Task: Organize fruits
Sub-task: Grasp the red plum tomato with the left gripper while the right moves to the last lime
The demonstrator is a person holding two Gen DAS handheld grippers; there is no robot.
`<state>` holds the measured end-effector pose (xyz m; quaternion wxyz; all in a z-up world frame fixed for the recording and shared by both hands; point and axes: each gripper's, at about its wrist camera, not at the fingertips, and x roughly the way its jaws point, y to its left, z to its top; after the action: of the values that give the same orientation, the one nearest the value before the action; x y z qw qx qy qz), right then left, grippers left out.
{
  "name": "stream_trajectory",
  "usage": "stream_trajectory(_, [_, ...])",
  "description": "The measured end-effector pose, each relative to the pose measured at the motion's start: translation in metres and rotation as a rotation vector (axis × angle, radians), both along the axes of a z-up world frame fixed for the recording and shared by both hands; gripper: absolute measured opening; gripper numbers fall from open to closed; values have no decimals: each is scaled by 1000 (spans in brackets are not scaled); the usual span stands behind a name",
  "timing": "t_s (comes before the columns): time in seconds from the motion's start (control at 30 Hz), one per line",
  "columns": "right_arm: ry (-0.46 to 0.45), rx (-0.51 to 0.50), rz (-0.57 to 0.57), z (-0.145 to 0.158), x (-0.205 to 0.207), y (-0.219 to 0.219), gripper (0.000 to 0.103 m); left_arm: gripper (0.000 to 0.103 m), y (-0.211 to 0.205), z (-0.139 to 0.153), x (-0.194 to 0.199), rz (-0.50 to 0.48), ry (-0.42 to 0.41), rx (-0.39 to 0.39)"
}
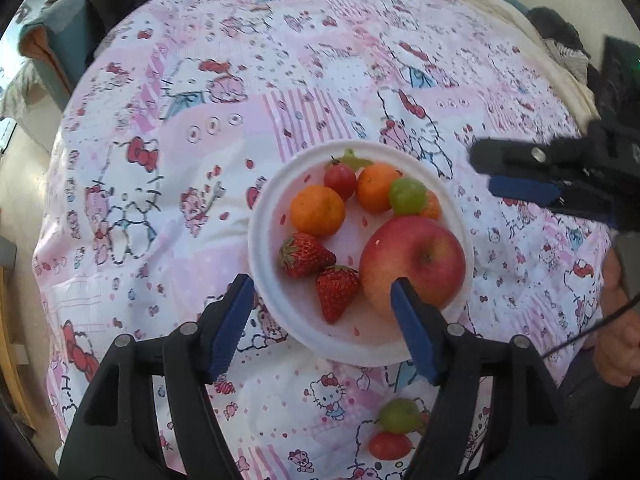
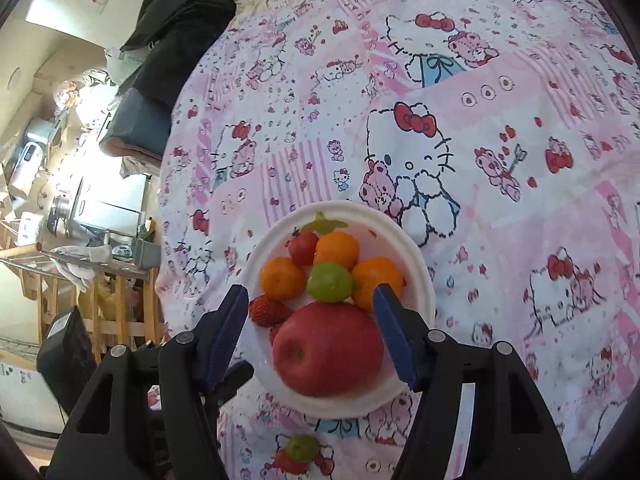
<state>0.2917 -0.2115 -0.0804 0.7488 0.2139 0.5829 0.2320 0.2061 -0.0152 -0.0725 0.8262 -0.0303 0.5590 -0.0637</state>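
A white plate [image 1: 264, 216] on the Hello Kitty cloth holds a red apple [image 1: 416, 260], two strawberries [image 1: 304, 256], several oranges [image 1: 318, 210], a green grape [image 1: 408, 196] and a cherry tomato [image 1: 340, 180]. My left gripper [image 1: 322, 320] is open and empty over the plate's near edge. My right gripper [image 2: 310, 332] is open and empty above the apple [image 2: 328, 352] on the plate [image 2: 420, 280]; it also shows at the right of the left wrist view [image 1: 486, 170]. A loose green grape [image 1: 400, 414] and a tomato [image 1: 390, 446] lie on the cloth near the plate.
The cloth-covered bed [image 2: 480, 120] fills both views. Dark clothing [image 2: 176, 40] lies at its far edge. A wooden rack [image 2: 80, 280] and cluttered shelves stand beside it. A hand [image 1: 616, 344] and cable show at the right of the left wrist view.
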Motion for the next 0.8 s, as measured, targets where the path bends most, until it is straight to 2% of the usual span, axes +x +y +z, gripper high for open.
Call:
stream_trajectory(0.13, [-66,-38,-30,18,-19,-5,68,68,8,12,-9,30,-42,-17])
stream_trajectory(0.43, [-165,-37,-63,47,-70,-16,68,68,21,39,-38,51,-152,40])
stream_trajectory(0.63, [-213,-67,-65,53,-101,-19,68,68,36,47,-58,96,-165,27])
stream_trajectory(0.8, [-231,-90,-67,50,-127,-22,68,68,42,39,-73,112,-121,-27])
